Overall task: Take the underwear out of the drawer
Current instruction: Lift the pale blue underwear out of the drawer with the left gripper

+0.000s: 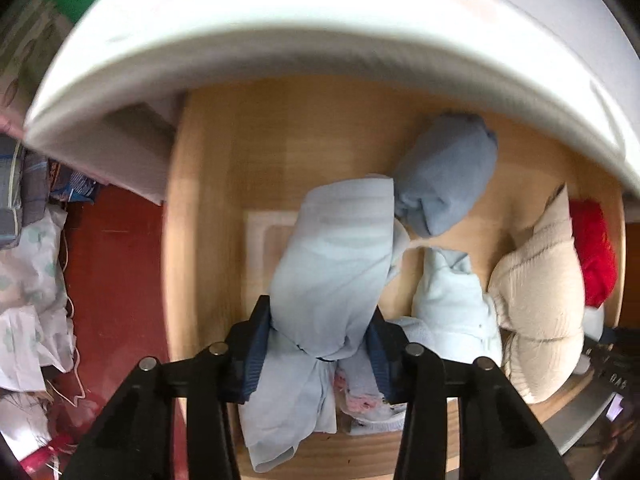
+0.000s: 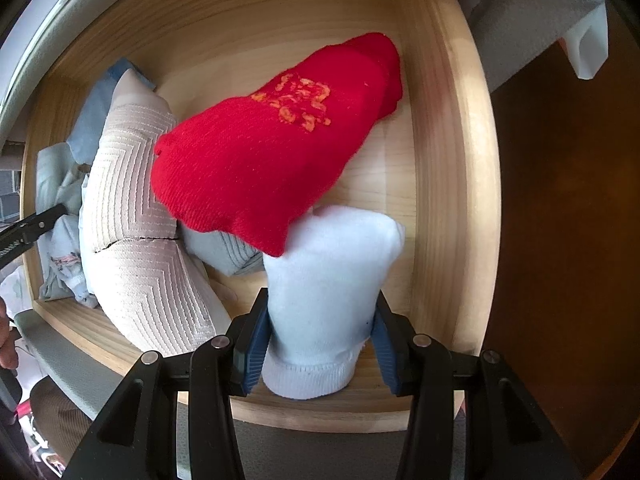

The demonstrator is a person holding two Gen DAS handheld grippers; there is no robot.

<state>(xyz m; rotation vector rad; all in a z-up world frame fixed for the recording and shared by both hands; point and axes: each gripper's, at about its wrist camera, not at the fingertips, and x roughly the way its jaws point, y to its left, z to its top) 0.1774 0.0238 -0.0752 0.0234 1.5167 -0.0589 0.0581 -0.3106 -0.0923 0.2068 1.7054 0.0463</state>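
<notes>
An open wooden drawer (image 1: 224, 152) holds several rolled garments. My left gripper (image 1: 320, 338) is shut on a pale blue rolled piece of underwear (image 1: 336, 248), its blue pads (image 1: 260, 344) pressing both sides near a knot. Behind it lies a grey-blue roll (image 1: 444, 176). In the right wrist view my right gripper (image 2: 320, 340) is shut on a white rolled garment (image 2: 332, 276) at the drawer's front right corner (image 2: 448, 160). A red knit piece with an orange pattern (image 2: 272, 148) rests against the top of the white one.
A beige ribbed roll (image 2: 136, 208) and more pale blue pieces (image 1: 452, 296) fill the drawer's middle. A white overhanging top (image 1: 280, 20) covers the drawer's back. Left of the drawer are red floor (image 1: 112, 280) and piled cloth clutter (image 1: 28, 280). A hand (image 2: 6, 340) shows at the edge.
</notes>
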